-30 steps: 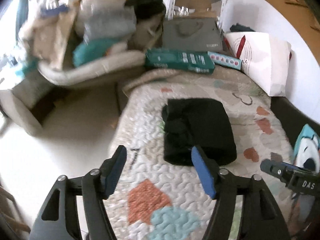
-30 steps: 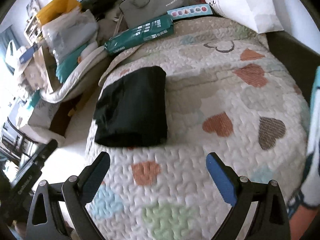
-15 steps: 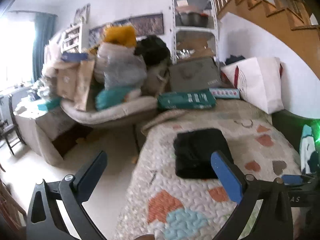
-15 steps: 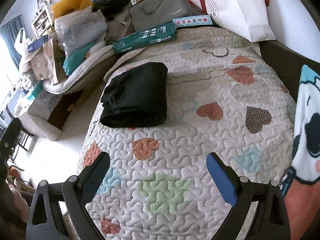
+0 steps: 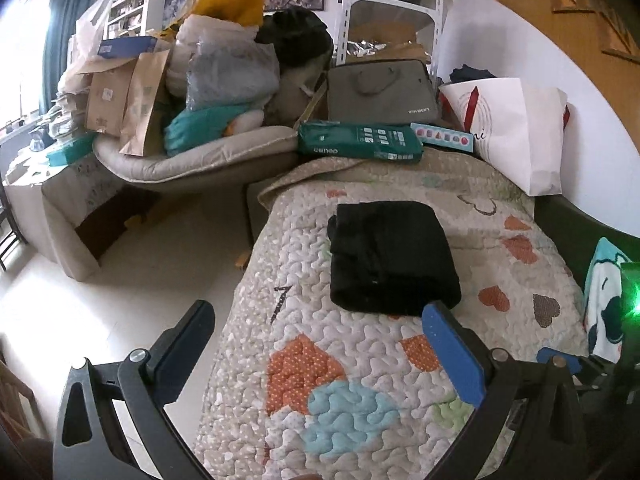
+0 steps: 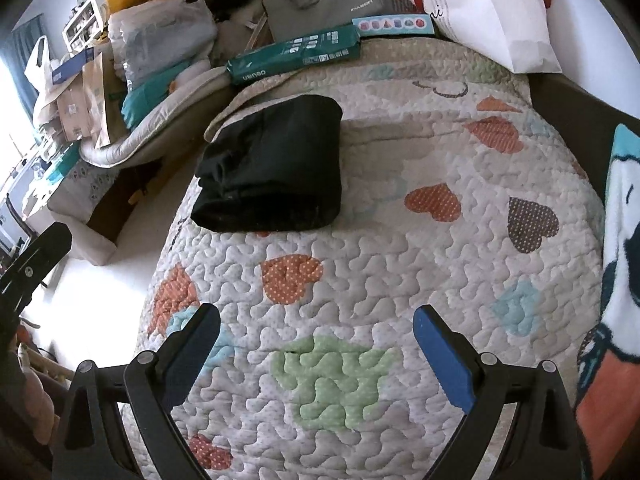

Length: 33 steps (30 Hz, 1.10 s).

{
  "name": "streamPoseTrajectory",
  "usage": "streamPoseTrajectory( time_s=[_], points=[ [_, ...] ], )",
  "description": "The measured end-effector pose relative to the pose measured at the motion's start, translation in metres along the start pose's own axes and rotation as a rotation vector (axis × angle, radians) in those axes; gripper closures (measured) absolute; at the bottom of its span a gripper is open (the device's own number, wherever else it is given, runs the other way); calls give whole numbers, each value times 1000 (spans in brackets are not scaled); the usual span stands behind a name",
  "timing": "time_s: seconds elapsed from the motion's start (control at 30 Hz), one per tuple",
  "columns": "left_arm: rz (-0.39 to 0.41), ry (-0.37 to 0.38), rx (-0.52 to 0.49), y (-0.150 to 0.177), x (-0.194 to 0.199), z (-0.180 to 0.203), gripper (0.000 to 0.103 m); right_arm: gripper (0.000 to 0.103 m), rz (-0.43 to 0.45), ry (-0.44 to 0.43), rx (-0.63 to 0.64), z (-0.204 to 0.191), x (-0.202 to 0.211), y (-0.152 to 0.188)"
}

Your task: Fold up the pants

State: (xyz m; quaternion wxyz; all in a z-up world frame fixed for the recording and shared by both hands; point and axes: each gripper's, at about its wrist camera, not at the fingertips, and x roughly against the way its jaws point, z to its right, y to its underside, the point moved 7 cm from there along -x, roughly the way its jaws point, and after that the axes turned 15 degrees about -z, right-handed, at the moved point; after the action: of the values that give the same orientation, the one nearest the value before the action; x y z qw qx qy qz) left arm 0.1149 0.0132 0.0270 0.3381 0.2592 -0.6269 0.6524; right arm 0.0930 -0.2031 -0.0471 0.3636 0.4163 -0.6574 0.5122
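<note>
Left claw (image 5: 320,332) gapes empty near folded black pants (image 5: 390,258) on quilt (image 5: 360,392).

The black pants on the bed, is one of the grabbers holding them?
No, the black pants lie folded on the quilt, and the right gripper stands open and empty, well short of them.

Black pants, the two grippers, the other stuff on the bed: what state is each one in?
Black pants: folded into a compact bundle, lying on the quilt, held by nothing.
Left gripper: open, jaws just widened, nothing between them.
Right gripper: open, empty, above the quilt.
Quilt: spread over the bed.
Green box: closed, lying flat.
</note>
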Motion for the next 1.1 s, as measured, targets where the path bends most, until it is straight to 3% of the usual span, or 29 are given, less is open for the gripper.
streamPoseTrajectory(
  time_s=[1.1],
  points=[
    [-156,2,19,12,-39,1,0,4,16,68,53,-9,-4,3]
  ],
)
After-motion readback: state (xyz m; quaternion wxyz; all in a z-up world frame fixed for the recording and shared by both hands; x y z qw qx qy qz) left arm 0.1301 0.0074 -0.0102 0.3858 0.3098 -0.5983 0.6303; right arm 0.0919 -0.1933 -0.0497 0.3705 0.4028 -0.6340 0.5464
